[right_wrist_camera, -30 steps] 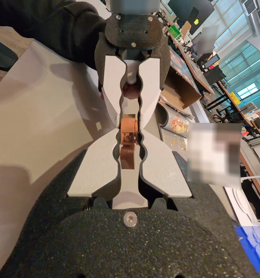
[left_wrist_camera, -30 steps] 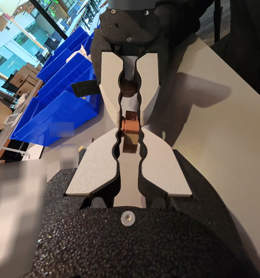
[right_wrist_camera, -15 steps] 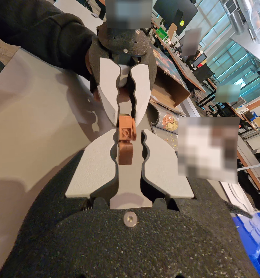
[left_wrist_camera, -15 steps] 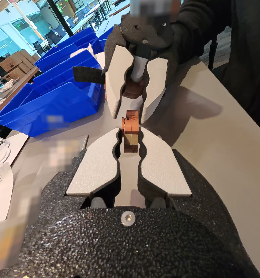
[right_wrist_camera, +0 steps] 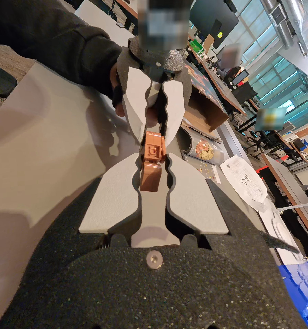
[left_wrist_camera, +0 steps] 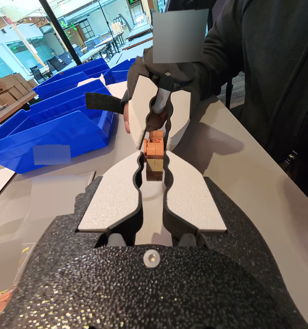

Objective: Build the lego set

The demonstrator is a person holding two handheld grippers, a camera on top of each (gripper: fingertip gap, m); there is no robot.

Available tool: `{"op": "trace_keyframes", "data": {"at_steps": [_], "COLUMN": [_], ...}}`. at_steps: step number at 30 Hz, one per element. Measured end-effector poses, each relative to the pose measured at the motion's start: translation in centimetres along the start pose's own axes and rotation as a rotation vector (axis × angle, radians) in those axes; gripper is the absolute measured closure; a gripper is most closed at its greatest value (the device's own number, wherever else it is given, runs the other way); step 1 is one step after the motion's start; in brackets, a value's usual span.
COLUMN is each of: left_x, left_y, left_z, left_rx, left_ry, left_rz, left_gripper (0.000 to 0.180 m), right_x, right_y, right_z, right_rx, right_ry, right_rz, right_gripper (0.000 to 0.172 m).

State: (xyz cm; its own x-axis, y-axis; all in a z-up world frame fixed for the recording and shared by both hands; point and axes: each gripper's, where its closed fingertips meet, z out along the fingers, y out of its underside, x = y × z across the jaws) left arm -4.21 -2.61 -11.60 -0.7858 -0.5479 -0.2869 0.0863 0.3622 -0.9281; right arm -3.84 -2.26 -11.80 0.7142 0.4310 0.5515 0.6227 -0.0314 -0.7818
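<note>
A small brown brick assembly (left_wrist_camera: 155,149) with a tan band (left_wrist_camera: 155,164) and a round plate on one side hangs above the grey table (left_wrist_camera: 238,178), between two grippers that meet tip to tip. My left gripper (left_wrist_camera: 152,154) is shut on its near end. My right gripper (left_wrist_camera: 154,144) comes from the far side, and its fingertips touch the round plate and the opposite face. In the right wrist view the assembly (right_wrist_camera: 152,153) lies between my right gripper's (right_wrist_camera: 153,154) tips, with the left gripper (right_wrist_camera: 153,140) clamped on its far end.
Several blue bins (left_wrist_camera: 60,128) stand on the left of the table. An open cardboard box (right_wrist_camera: 203,114), a rolled printed booklet (right_wrist_camera: 199,147) and a white paper bag (right_wrist_camera: 244,179) lie on the other side. A person in dark sleeves (left_wrist_camera: 256,71) holds both grippers. My left and right fingertips are right by each other.
Half a second ago my right gripper's fingers stood apart from the assembly; they have come together on it once more. The left grip has not changed. Both grippers have tilted and shifted over the table.
</note>
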Motion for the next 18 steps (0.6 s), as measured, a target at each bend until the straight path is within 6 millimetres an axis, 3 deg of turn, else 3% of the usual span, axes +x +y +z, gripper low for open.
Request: {"op": "trace_keyframes", "data": {"at_steps": [18], "left_x": [0.69], "left_y": [-0.28], "left_z": [-0.04], "left_rx": [0.023], "left_ry": [0.026], "left_rz": [0.038], "left_gripper": [0.155], "right_x": [-0.66], "right_y": [-0.62], "right_z": [-0.24], "right_rx": [0.007], "right_ry": [-0.003], "right_rz": [-0.079], "right_gripper": [0.15]}}
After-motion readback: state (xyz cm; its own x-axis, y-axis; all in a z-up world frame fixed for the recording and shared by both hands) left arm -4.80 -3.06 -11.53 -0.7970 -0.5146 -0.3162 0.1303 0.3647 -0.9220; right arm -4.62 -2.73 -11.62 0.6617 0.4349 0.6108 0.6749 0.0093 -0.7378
